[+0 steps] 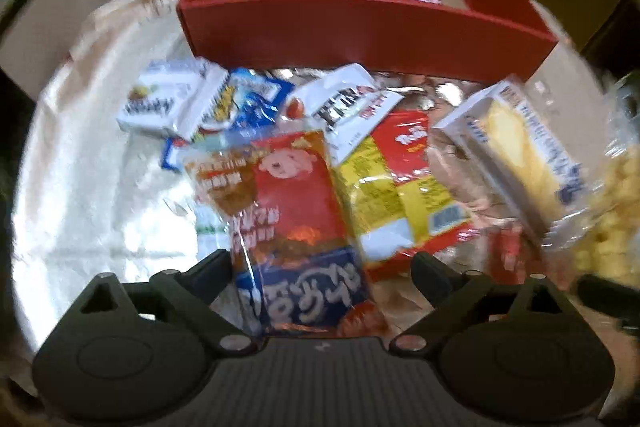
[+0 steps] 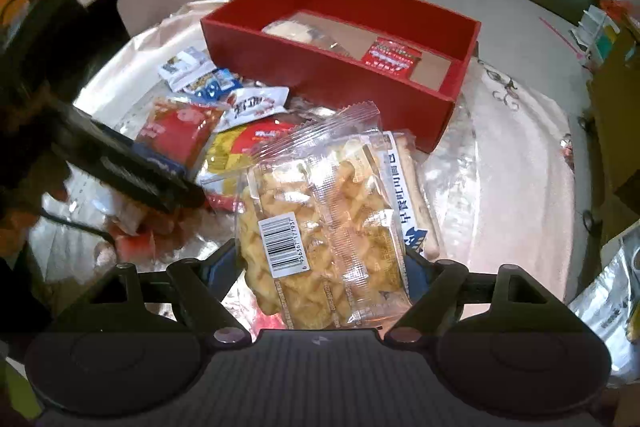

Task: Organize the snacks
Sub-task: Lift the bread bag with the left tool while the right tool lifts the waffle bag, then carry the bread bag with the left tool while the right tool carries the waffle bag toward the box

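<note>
Holding one clear snack bag point(image 2: 320, 227), right gripper point(image 2: 320, 267), one red box point(image 2: 332, 67), two packets inside

Right hand-held gripper point(image 2: 320, 263) is gripping a clear plastic bag of yellow crisps point(image 2: 320, 227), lifted over the snack pile; open red rectangular cardboard box point(image 2: 320, 71) is sitting behind on the cloth-covered desk point(image 2: 520, 187).

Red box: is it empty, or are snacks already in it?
Not empty. The red box holds a pale snack bag at one end and a small red packet near the other; bare cardboard floor shows between.
</note>
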The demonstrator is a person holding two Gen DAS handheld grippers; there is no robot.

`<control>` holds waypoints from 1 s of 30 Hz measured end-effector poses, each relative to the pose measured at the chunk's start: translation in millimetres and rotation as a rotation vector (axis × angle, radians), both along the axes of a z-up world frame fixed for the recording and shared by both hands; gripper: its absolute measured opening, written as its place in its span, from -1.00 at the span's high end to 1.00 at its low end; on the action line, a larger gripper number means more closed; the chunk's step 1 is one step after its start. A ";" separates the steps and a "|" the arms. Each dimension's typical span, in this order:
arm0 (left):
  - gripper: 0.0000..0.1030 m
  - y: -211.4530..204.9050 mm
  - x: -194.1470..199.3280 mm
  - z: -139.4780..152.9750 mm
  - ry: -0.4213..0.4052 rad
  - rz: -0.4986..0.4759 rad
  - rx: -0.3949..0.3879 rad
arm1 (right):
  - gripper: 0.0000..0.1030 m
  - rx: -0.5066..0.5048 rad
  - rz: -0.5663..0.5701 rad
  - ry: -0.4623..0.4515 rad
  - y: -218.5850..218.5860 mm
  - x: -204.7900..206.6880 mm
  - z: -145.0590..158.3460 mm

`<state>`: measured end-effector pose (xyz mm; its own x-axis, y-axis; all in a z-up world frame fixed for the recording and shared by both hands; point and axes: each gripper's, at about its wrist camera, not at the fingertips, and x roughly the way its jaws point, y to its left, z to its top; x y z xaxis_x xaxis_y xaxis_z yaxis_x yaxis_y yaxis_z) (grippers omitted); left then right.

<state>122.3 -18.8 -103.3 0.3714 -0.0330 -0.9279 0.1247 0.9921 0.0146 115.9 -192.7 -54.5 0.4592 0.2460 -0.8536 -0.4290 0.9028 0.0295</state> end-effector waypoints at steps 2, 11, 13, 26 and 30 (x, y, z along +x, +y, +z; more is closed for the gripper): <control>-0.45 -3.6 -2.4 -1.0 -0.021 -0.005 0.064 | -0.63 0.011 0.005 -0.001 -2.2 -2.1 2.7; 0.09 36.7 -5.9 28.9 -0.040 0.101 -0.135 | -0.63 0.035 0.017 -0.010 0.4 -0.9 8.4; 0.09 39.8 -7.9 38.4 -0.067 0.107 -0.168 | -0.63 0.037 0.016 -0.017 1.0 -1.0 10.1; 0.09 40.9 6.5 72.7 -0.158 0.109 -0.276 | -0.63 0.087 -0.052 -0.121 0.1 14.1 35.1; 0.09 38.1 13.9 82.1 -0.191 0.103 -0.286 | -0.63 0.093 -0.069 -0.140 1.2 21.7 38.6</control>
